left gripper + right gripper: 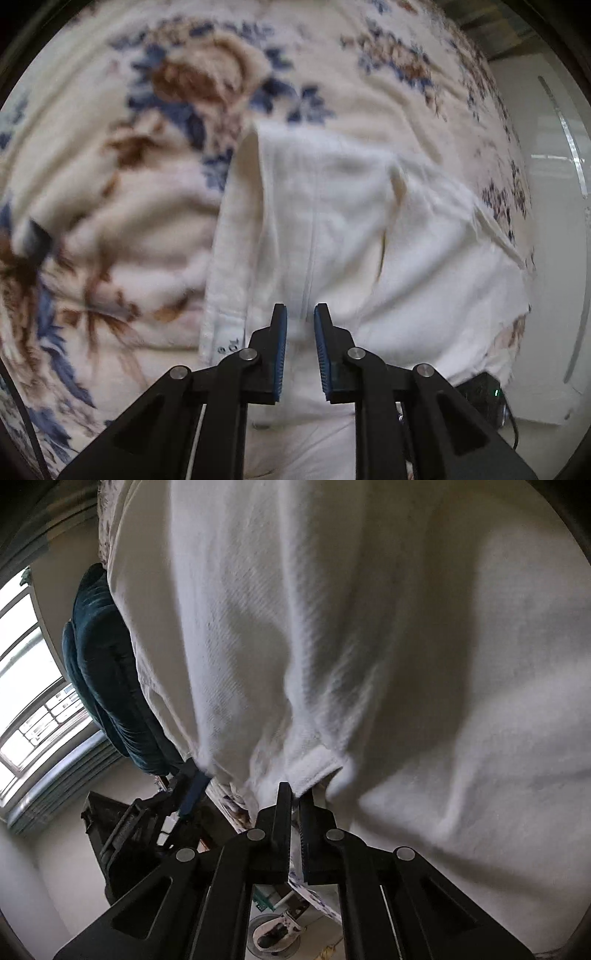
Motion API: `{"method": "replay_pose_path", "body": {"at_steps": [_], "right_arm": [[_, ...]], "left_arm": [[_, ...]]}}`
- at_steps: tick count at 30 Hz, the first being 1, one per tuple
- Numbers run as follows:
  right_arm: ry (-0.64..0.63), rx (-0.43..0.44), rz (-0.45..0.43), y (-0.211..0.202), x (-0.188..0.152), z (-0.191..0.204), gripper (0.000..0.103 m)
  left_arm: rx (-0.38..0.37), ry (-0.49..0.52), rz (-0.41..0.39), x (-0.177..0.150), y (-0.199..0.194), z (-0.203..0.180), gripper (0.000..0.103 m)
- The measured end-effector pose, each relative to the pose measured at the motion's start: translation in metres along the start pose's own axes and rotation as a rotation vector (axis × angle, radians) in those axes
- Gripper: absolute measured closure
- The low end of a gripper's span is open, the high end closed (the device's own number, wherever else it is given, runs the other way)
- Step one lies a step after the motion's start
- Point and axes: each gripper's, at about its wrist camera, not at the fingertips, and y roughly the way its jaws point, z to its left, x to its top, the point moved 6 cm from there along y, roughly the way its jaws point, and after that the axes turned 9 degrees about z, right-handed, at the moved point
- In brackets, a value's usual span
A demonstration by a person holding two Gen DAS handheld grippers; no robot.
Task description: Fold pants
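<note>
In the left wrist view, the white cotton pants (332, 229) lie folded on a cream fleece blanket with a blue and brown flower pattern (110, 192), which covers the surface beneath them. A long doubled edge of the pants runs down their left side, and a printed label shows near the lower end of that edge. The left hand-held gripper (300, 314) hovers over the near part of the pants with its blue-padded fingers parted and a strip of white cloth visible in the gap; it is released, clamping nothing. A small black box with a green light (484, 398) sits at the lower right, just beside the pants' edge, with a cable running from it. A pale wall or cabinet panel fills the far right.

In the right wrist view, the pants (332, 646) fill most of the frame as a hanging sheet of white twill cloth. The right hand-held gripper (295, 794) is clenched on a thick hemmed edge of the pants, its jaws nearly together with the cloth bunched between their tips. To the left, a dark teal plush cushion (99, 672) shows, and beyond it a bright window with bars (33, 686). The other gripper appears below the cloth's lower left edge, its blue pad visible.
</note>
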Motion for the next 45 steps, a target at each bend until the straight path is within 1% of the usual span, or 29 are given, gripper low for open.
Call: {"method": "replay_pose_path", "body": {"at_steps": [2,3,4,6,8,9,11,12,13,14,18,19,21,23,24,25,26,27,28,30,32,34,35,36,39,41,42,43,45], "right_arm": [[-0.014,-0.007,0.017,0.002,0.003,0.009,0.095],[-0.025,-0.018,0.026,0.005,0.005,0.013,0.09],[-0.036,-0.021,0.036,0.008,0.008,0.018,0.081],[-0.046,-0.018,0.056,0.015,0.011,0.026,0.069],[-0.05,-0.031,0.053,0.018,0.014,0.03,0.069],[-0.053,-0.042,0.046,0.02,0.017,0.03,0.069],[-0.051,-0.059,0.026,0.022,0.018,0.035,0.091],[-0.061,-0.072,0.022,0.021,0.016,0.033,0.099],[-0.07,-0.078,0.019,0.019,0.012,0.033,0.099],[-0.077,-0.076,0.016,0.018,0.009,0.035,0.099],[-0.122,-0.134,0.026,0.009,-0.006,0.027,0.099],[-0.112,-0.155,0.031,0.013,-0.007,0.026,0.099],[-0.078,-0.178,0.032,0.015,-0.003,0.016,0.099],[-0.057,-0.175,0.058,0.016,-0.001,0.011,0.099],[-0.059,-0.183,0.077,0.015,0.001,0.013,0.096],[-0.073,-0.198,0.094,0.01,0.0,0.012,0.09],[-0.109,-0.241,0.119,0.004,-0.002,0.013,0.082],[-0.14,-0.271,0.13,-0.001,-0.006,0.016,0.062],[-0.173,-0.285,0.138,-0.006,-0.01,0.024,0.047],[-0.224,-0.317,0.132,-0.033,-0.023,0.028,0.034],[-0.234,-0.359,0.102,-0.07,-0.032,0.023,0.032],[-0.211,-0.37,0.032,-0.121,-0.03,0.018,0.032],[-0.195,-0.375,-0.006,-0.138,-0.024,0.022,0.032],[-0.174,-0.381,-0.072,-0.172,-0.013,0.018,0.032],[-0.153,-0.402,-0.195,-0.242,0.022,0.002,0.032],[-0.131,-0.365,-0.237,-0.273,0.048,-0.005,0.032],[-0.117,-0.321,-0.239,-0.284,0.064,-0.008,0.032],[-0.113,-0.272,-0.236,-0.29,0.078,-0.009,0.032],[-0.128,-0.202,-0.192,-0.294,0.111,-0.008,0.032]], "left_arm": [[-0.051,-0.009,0.035,-0.005,0.008,0.002,0.081],[-0.062,-0.021,0.047,-0.008,0.012,0.006,0.08],[-0.074,-0.024,0.058,-0.011,0.016,0.009,0.08],[-0.076,-0.032,0.074,-0.016,0.022,0.015,0.08],[-0.075,-0.04,0.055,-0.021,0.018,0.015,0.08],[-0.064,-0.043,0.045,-0.022,0.017,0.014,0.081],[0.002,-0.032,0.012,-0.028,0.012,0.011,0.094],[0.035,-0.013,-0.008,-0.033,0.008,0.007,0.098],[0.055,-0.003,-0.027,-0.036,0.005,0.004,0.099],[0.098,0.002,-0.043,-0.042,-0.001,0.003,0.099],[0.178,-0.012,-0.028,-0.054,0.001,0.018,0.099],[0.171,-0.032,-0.015,-0.055,0.003,0.025,0.099],[0.119,-0.072,0.013,-0.058,0.006,0.033,0.098],[0.047,-0.104,0.04,-0.064,0.003,0.038,0.097],[0.03,-0.111,0.054,-0.068,0.001,0.04,0.096],[0.017,-0.123,0.058,-0.073,-0.003,0.043,0.093],[-0.013,-0.13,0.058,-0.079,-0.007,0.044,0.092],[-0.027,-0.136,0.063,-0.084,-0.009,0.044,0.088],[-0.032,-0.142,0.07,-0.09,-0.012,0.042,0.087],[-0.025,-0.138,0.068,-0.1,-0.02,0.029,0.086],[0.008,-0.109,0.054,-0.111,-0.025,0.006,0.086],[0.022,-0.056,0.036,-0.116,-0.026,-0.025,0.086],[0.022,-0.031,0.032,-0.116,-0.021,-0.044,0.086],[0.011,-0.017,0.038,-0.114,-0.014,-0.061,0.085],[-0.059,-0.024,0.076,-0.1,0.02,-0.11,0.085],[-0.107,-0.039,0.111,-0.091,0.044,-0.134,0.085],[-0.114,-0.06,0.123,-0.085,0.057,-0.144,0.085],[-0.109,-0.074,0.126,-0.078,0.067,-0.15,0.085],[-0.026,-0.095,0.078,-0.063,0.078,-0.153,0.085]]}}
